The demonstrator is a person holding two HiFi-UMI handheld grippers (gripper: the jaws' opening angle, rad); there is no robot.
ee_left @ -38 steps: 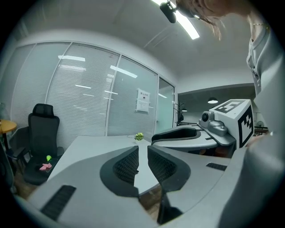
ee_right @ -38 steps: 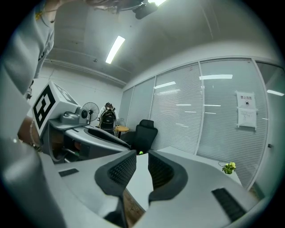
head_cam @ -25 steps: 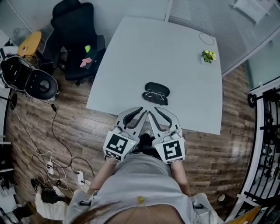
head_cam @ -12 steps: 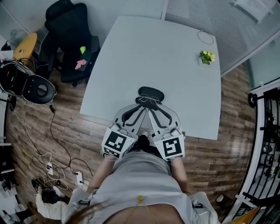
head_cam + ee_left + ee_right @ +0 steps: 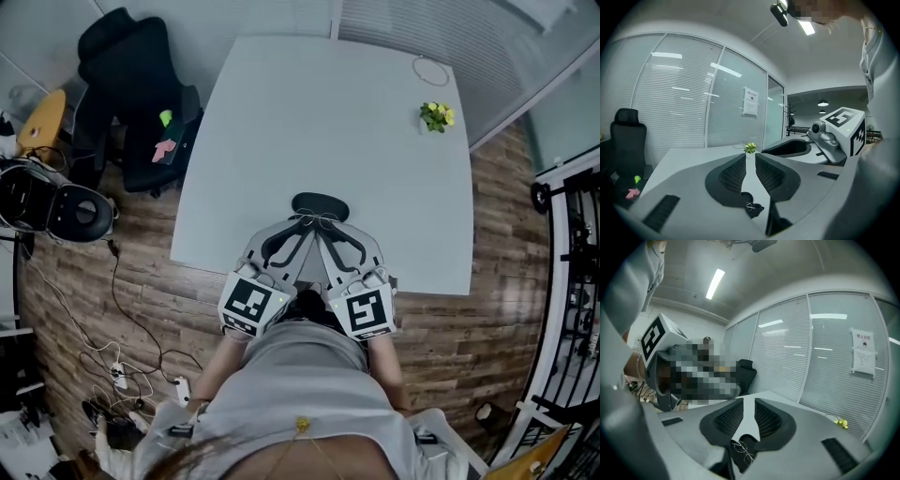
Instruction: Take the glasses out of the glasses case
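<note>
A black glasses case (image 5: pixel 320 202) lies open on the pale grey table (image 5: pixel 309 112), close to its near edge, with wire-rimmed glasses (image 5: pixel 320 220) resting in it. My left gripper (image 5: pixel 303 226) and right gripper (image 5: pixel 324 227) sit side by side, their tips right at the near rim of the case. In the left gripper view the jaws (image 5: pixel 750 158) stand slightly apart with nothing between them, and the case (image 5: pixel 756 209) and glasses (image 5: pixel 749 205) show just below them. The right gripper (image 5: pixel 749 404) also shows a narrow empty gap, with the glasses (image 5: pixel 743 451) beneath it.
A small yellow-green potted plant (image 5: pixel 434 114) and a thin cord loop (image 5: pixel 427 70) sit at the table's far right. A black office chair (image 5: pixel 127 56) stands to the left of the table. Cables and a round black device (image 5: pixel 56 202) lie on the wooden floor.
Both grippers have moved forward together, from short of the table's near edge to over it, and their tips now reach the case. The jaw gaps look unchanged.
</note>
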